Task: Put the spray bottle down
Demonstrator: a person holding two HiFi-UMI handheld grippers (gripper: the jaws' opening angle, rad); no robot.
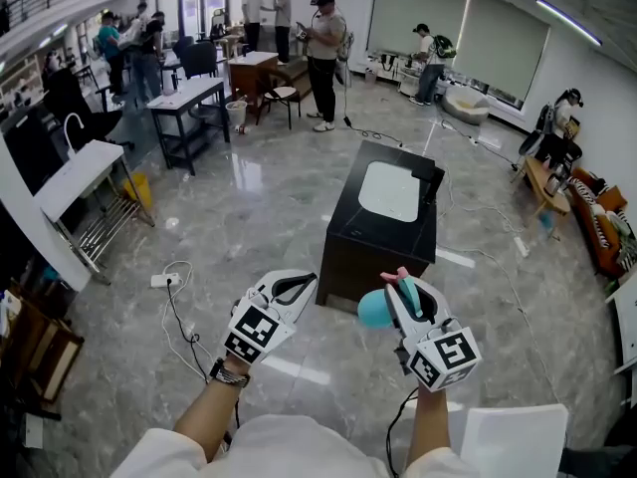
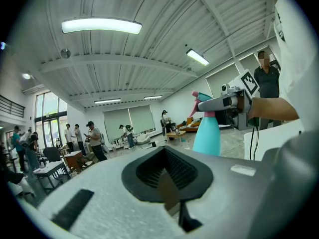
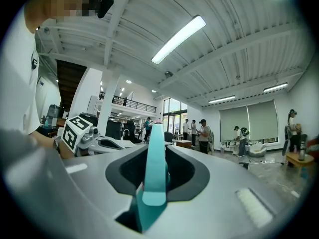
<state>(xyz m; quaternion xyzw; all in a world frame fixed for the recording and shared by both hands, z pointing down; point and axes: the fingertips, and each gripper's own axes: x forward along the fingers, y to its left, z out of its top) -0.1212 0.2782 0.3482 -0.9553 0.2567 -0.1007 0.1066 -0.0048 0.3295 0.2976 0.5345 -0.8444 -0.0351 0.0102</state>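
Observation:
The spray bottle point(image 1: 375, 308) is teal with a pink nozzle, and my right gripper point(image 1: 403, 287) is shut on its neck, holding it in the air above the floor. The right gripper view shows the bottle's teal neck and trigger point(image 3: 154, 169) standing up between the jaws of that gripper point(image 3: 157, 133). My left gripper point(image 1: 299, 285) hovers at about the same height to the left, apart from the bottle, its jaws together with nothing in them. From the left gripper point(image 2: 167, 156), the bottle point(image 2: 207, 134) hangs off to the right under the right gripper point(image 2: 225, 102).
A black cabinet point(image 1: 350, 242) with a white top stands on the marble floor just ahead of both grippers. Cables and a power strip point(image 1: 164, 280) lie on the floor at the left. A white surface point(image 1: 518, 441) sits at the lower right. Several people and desks point(image 1: 189, 98) fill the far end.

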